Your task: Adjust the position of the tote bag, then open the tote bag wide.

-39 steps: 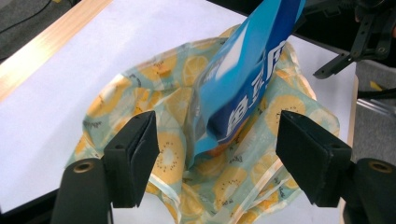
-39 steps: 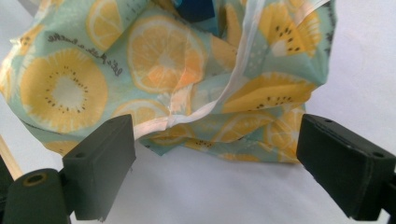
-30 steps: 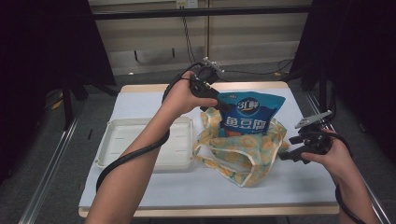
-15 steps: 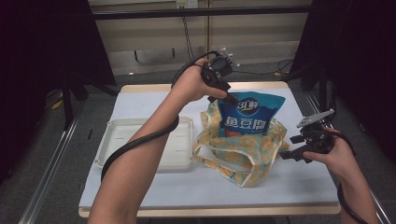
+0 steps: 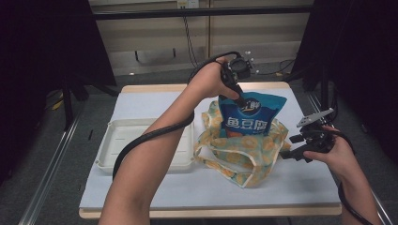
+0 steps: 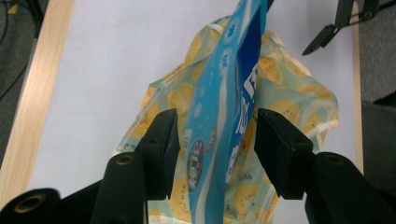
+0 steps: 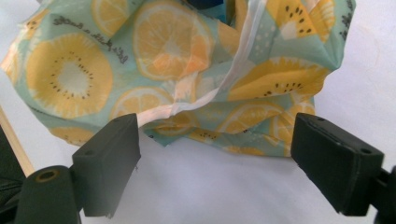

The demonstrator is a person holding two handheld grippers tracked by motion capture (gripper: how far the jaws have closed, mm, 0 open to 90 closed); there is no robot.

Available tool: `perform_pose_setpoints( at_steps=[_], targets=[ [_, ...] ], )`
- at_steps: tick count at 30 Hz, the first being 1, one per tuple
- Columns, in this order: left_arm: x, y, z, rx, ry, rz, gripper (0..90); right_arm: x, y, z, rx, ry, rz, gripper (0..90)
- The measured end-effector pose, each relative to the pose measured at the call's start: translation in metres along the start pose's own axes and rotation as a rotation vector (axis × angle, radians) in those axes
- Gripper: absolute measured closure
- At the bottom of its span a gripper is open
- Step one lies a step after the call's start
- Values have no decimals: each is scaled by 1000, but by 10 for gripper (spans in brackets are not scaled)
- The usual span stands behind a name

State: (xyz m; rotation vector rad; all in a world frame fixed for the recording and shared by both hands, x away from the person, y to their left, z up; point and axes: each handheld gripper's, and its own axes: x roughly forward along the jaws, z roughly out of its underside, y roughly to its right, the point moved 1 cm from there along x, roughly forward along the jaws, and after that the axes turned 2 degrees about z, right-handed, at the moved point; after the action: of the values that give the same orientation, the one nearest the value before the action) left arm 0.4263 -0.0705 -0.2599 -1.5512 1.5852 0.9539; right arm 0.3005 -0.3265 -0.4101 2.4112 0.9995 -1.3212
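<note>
Upright, the blue snack bag [image 5: 248, 121] stands inside the fruit-print bag [image 5: 244, 152], both hand-held grippers open.

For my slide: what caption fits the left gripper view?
Open left tongs straddle a blue snack bag above a fruit-print bag.

The snack packet [image 5: 249, 121] stands in the fabric bag [image 5: 244, 152], right of the tray [image 5: 117, 150].

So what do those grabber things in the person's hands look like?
Both are black. The left gripper trails a thick black cable along the bare forearm. The right gripper carries a grey three-cornered plate on top. Each has two chunky black fingers with blocky square tips. No sleeves show.
</note>
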Motion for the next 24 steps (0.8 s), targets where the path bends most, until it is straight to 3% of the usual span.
perform_pose_setpoints(
  at_steps=[10,13,21,24],
  targets=[
    [12,3,-8,35,-42,31,636,-4,0,6,2,-2,4,164],
    [13,2,-8,32,-18,44,680,-2,0,6,2,-9,2,165],
    [16,2,-6,42,-30,50,690,0,-1,5,-3,-13,0,166],
    [17,1,-5,38,-6,46,757,1,-1,6,-7,-12,0,166]
  ],
)
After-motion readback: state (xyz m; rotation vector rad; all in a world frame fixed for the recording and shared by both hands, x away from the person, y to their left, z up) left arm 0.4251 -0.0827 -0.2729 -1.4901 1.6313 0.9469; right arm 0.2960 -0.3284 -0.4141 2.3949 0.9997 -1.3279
